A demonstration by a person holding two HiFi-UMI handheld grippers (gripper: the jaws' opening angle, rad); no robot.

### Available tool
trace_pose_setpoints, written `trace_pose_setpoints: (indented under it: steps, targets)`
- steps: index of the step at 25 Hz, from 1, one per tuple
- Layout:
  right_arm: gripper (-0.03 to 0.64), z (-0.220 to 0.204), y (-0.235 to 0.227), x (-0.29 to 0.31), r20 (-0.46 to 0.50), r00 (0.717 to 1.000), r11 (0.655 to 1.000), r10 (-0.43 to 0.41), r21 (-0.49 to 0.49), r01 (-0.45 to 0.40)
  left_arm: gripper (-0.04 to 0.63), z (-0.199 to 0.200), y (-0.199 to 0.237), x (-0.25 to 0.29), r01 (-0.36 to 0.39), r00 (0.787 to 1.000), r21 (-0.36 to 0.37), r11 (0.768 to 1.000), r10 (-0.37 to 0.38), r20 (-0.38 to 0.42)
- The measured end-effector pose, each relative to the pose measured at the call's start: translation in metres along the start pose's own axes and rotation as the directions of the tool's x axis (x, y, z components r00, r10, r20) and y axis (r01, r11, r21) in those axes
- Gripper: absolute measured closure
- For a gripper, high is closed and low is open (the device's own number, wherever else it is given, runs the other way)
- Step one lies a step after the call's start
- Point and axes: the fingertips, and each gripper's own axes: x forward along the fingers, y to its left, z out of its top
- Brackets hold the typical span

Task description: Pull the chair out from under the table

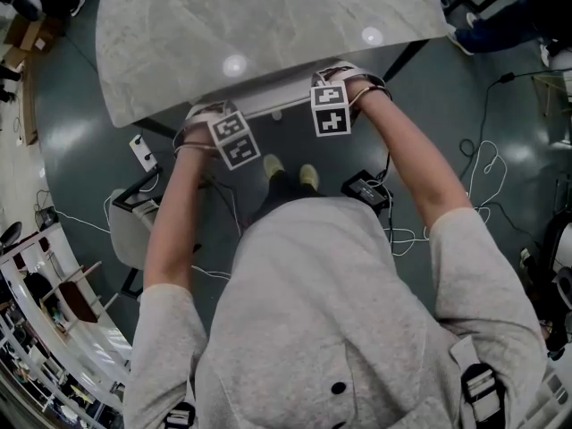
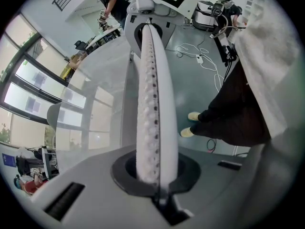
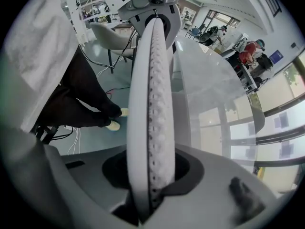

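Note:
The white chair backrest (image 1: 273,98) shows at the near edge of the grey marble table (image 1: 268,25), with the seat hidden under the tabletop. My left gripper (image 1: 228,132) and right gripper (image 1: 329,105) point steeply down onto its top rim, side by side. In the left gripper view the perforated rim (image 2: 151,104) runs up from between the jaws of the left gripper (image 2: 155,185), which are shut on it. The right gripper view shows the same rim (image 3: 155,104) clamped in the right gripper (image 3: 150,190).
The person's yellow shoes (image 1: 290,172) stand on the dark floor just behind the chair. A black power brick (image 1: 366,189) and white cables lie to the right. A second white chair (image 1: 130,231) stands at the left. Other people work at desks far off.

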Motion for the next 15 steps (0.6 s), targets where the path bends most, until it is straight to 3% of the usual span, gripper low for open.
trace_pose_setpoints:
  steps: [15]
  targets:
    - [0.502,0.005,0.026,-0.006,0.006,1.000,1.000,0.012,-0.021,-0.012,0.571,-0.001,-0.026,-0.008,-0.033,0.999,-0.028,0.999,0.033,-0.005]
